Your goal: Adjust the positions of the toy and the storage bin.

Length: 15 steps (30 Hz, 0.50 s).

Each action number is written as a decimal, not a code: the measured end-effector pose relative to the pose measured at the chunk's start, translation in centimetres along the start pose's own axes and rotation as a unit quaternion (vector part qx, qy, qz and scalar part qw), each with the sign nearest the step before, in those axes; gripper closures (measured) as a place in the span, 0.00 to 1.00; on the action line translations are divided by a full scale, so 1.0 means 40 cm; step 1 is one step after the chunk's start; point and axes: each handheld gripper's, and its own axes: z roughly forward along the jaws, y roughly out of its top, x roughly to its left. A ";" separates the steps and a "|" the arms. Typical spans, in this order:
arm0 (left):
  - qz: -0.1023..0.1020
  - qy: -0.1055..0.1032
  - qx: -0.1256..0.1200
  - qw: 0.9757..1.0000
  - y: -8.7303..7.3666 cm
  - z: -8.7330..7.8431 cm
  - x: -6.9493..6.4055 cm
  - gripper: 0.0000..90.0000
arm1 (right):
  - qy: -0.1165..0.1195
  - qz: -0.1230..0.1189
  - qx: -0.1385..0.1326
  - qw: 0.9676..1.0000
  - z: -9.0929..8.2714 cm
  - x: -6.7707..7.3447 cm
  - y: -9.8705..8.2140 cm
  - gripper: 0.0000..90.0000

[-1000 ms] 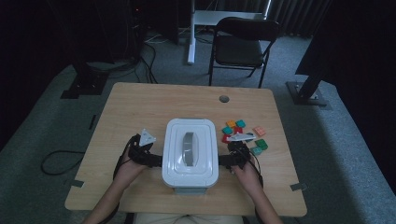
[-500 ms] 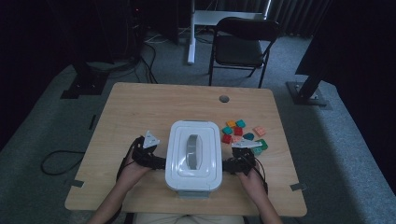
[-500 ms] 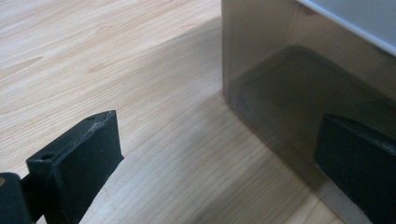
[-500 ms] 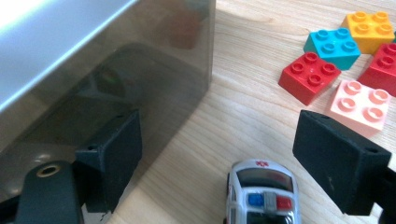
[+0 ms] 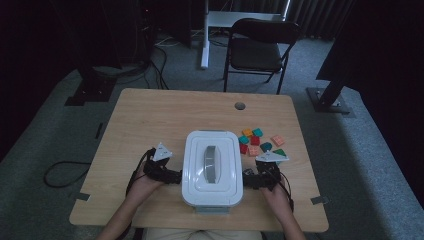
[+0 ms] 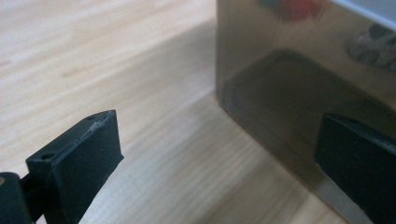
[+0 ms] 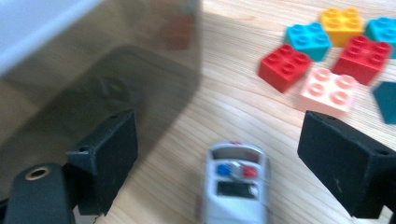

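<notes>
The left claw sits against the left wall of the lidded plastic bin, its jaws spread; in the left gripper view one jaw hangs over bare wood and the other lies in front of the bin's smoky translucent wall, pinching nothing. The bin stands near the front middle of the tabletop, between the two hands, with a white lid and a grey carry handle along the top. It looks like a light, stiff, hollow thing, probably easy to slide. The walls are smooth and likely slippery for a narrow claw, so the handle or the lid's rim seems the surer place to take hold, or else a push from both sides at once.

The right claw is at the bin's right wall, and its jaws have just been opening; they stand wide apart with a small toy police car on the wood between them, untouched by the pads. Just beyond lie loose toy bricks in red, teal, orange and pink.

The tabletop is pale wood grain, flat and matte. Behind it stands a folding chair on grey carpet in a dim room.
</notes>
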 end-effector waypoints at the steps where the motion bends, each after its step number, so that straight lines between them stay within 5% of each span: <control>1: 0.005 -0.001 -0.007 1.000 -0.005 -0.001 0.004 0.02 | -0.008 -0.001 -0.004 1.000 -0.003 -0.005 -0.006 0.14; 4: 0.010 0.009 0.005 1.000 -0.018 -0.003 0.016 0.02 | -0.018 0.005 -0.015 1.000 -0.017 -0.022 -0.020 0.14; 10: -0.031 0.026 0.060 0.997 -0.032 -0.025 0.036 0.01 | -0.036 0.008 -0.026 0.999 -0.051 -0.056 -0.057 0.14; 15: -0.053 0.023 0.060 0.997 -0.038 -0.052 0.050 0.02 | -0.061 0.025 -0.015 0.998 -0.069 -0.107 -0.097 0.15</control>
